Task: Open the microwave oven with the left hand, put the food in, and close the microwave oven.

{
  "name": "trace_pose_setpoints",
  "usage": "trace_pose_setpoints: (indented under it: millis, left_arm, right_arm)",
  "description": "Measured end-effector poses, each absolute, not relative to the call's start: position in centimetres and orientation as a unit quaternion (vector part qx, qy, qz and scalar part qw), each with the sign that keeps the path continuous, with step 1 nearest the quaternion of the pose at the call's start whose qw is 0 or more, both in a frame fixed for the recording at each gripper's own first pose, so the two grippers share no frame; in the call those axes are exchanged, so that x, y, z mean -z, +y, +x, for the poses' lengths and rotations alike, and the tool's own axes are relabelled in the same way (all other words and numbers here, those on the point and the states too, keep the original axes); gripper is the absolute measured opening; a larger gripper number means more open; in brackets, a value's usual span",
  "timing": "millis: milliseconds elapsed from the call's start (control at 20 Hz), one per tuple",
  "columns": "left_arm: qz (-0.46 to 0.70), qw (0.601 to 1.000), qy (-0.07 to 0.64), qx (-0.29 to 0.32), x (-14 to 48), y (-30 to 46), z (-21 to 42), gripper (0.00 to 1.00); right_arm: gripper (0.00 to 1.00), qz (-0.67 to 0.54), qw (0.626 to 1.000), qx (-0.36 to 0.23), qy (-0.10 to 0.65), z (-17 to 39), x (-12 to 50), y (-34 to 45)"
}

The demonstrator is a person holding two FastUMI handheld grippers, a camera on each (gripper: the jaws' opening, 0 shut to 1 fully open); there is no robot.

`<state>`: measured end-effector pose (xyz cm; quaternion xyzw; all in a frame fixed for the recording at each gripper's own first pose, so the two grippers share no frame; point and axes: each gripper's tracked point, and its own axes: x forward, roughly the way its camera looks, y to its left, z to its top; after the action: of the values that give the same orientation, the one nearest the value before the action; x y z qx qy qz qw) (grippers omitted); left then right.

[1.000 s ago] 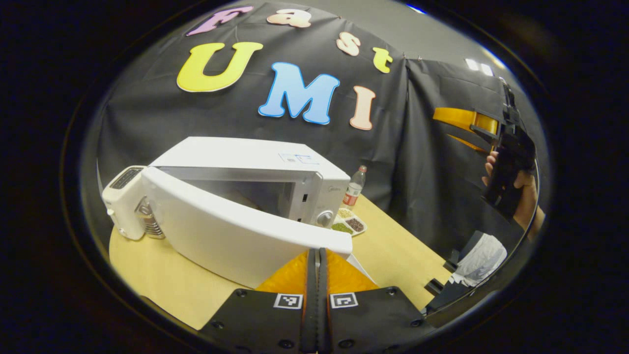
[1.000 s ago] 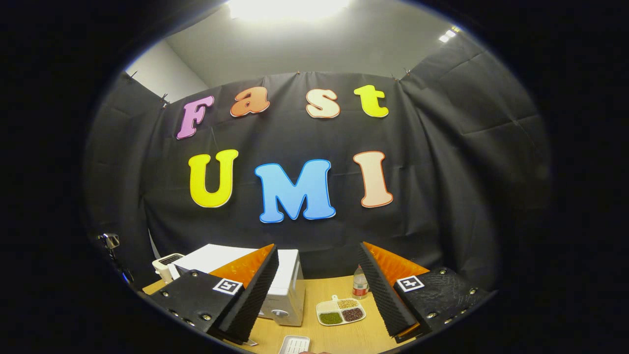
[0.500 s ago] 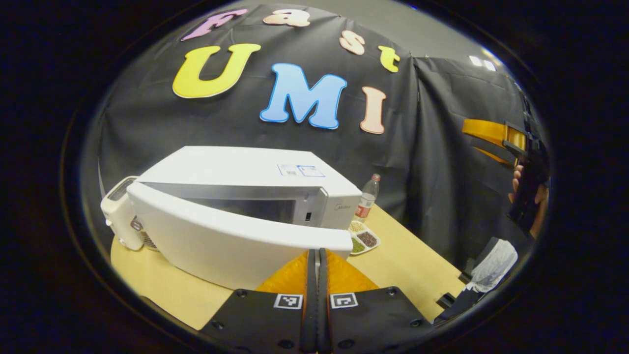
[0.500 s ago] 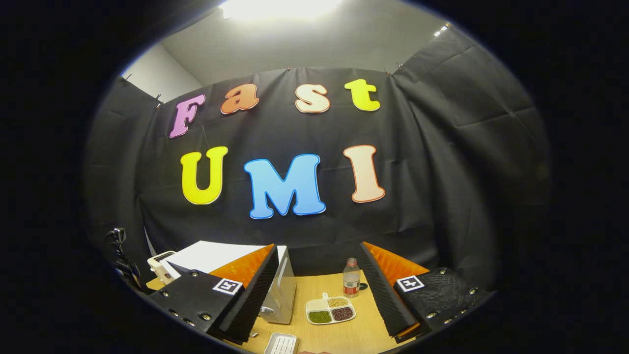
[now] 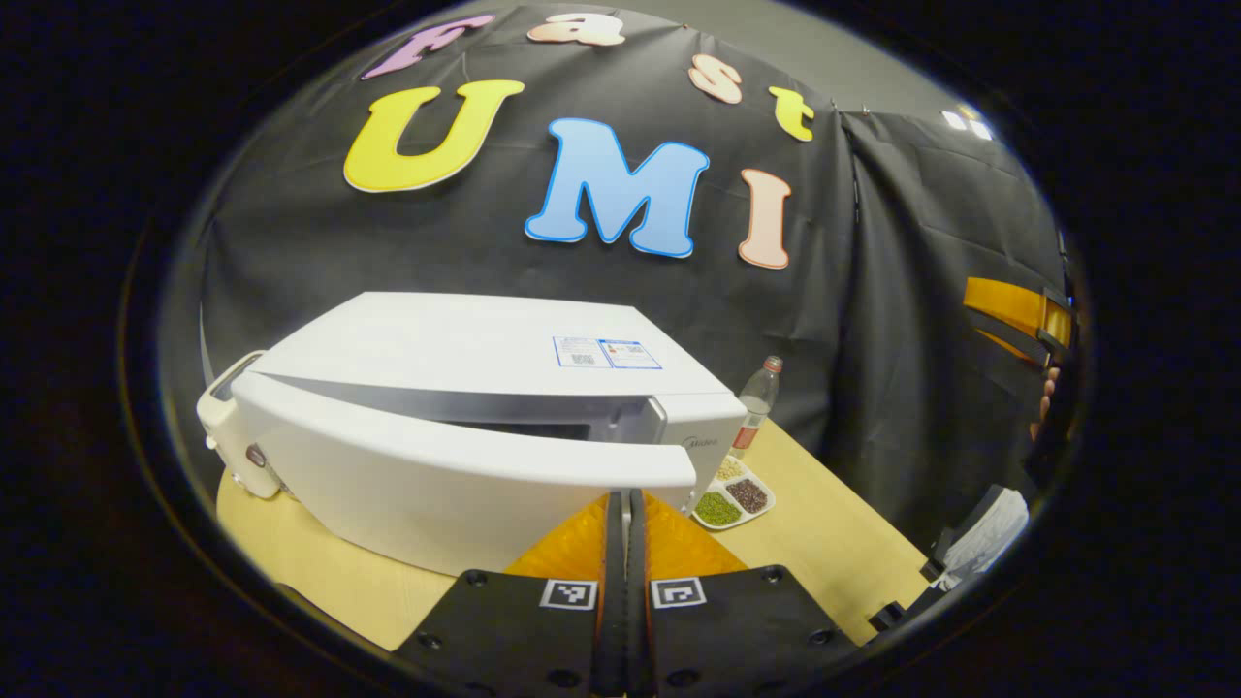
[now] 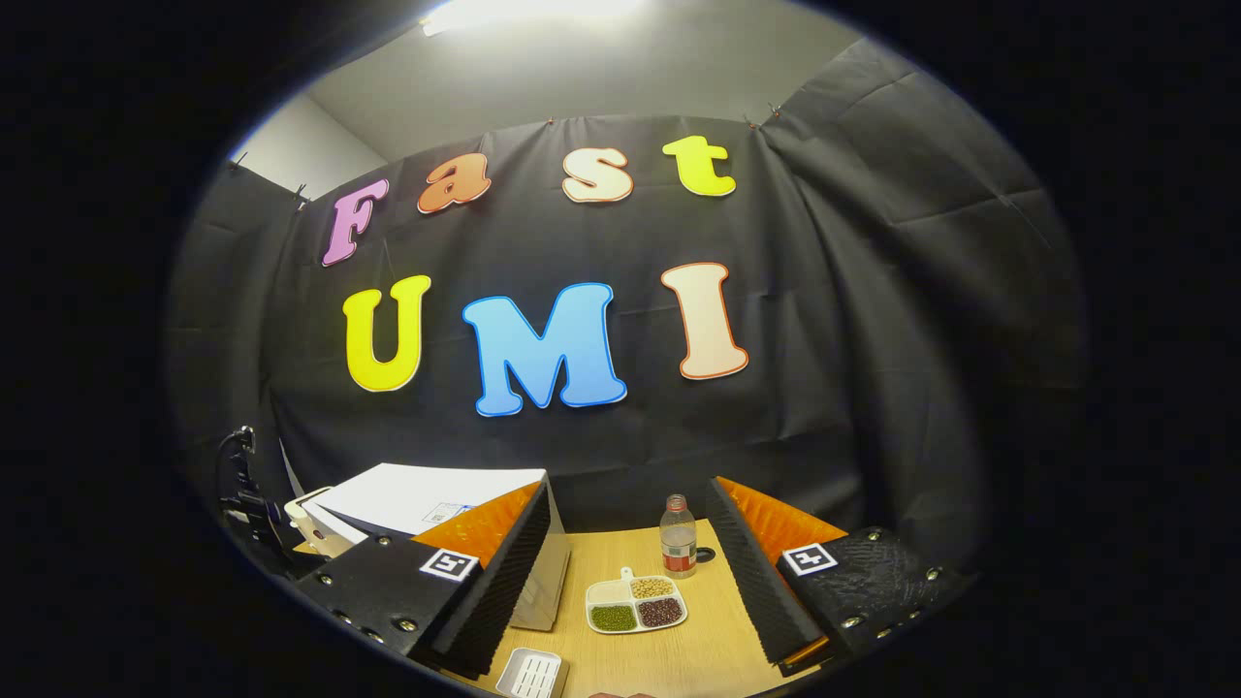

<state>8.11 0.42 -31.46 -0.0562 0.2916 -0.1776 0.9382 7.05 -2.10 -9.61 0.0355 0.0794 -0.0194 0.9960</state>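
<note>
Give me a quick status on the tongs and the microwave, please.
Left tongs shut, at the microwave door's free edge. Right tongs open, empty. Door ajar. Divided dish on the table, nothing blocking.

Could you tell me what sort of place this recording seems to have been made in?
Most likely a staged recording booth, not a real kitchen: black cloth walls enclose a wooden table holding a white microwave oven, a divided dish of beans and a water bottle.

Black cloth wall [image 6: 873,320], wooden table [image 6: 669,650], bright ceiling light [image 6: 528,12].
</note>
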Motion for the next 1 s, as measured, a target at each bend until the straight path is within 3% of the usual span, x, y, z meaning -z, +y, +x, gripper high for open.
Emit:
trace_pose_setpoints:
  millis: [700,1000]
  left_arm:
    - [-0.059,0.945,0.29,0.137,32.7,-0.2,11.8,0.06]
    - [-0.064,0.951,0.279,0.117,32.7,-0.2,12.0,0.09]
  right_arm:
    - [0.98,0.051,0.994,0.034,0.095,8.3,11.4,-5.2]
    - [0.98,0.042,0.994,0.01,0.1,9.3,11.5,-4.2]
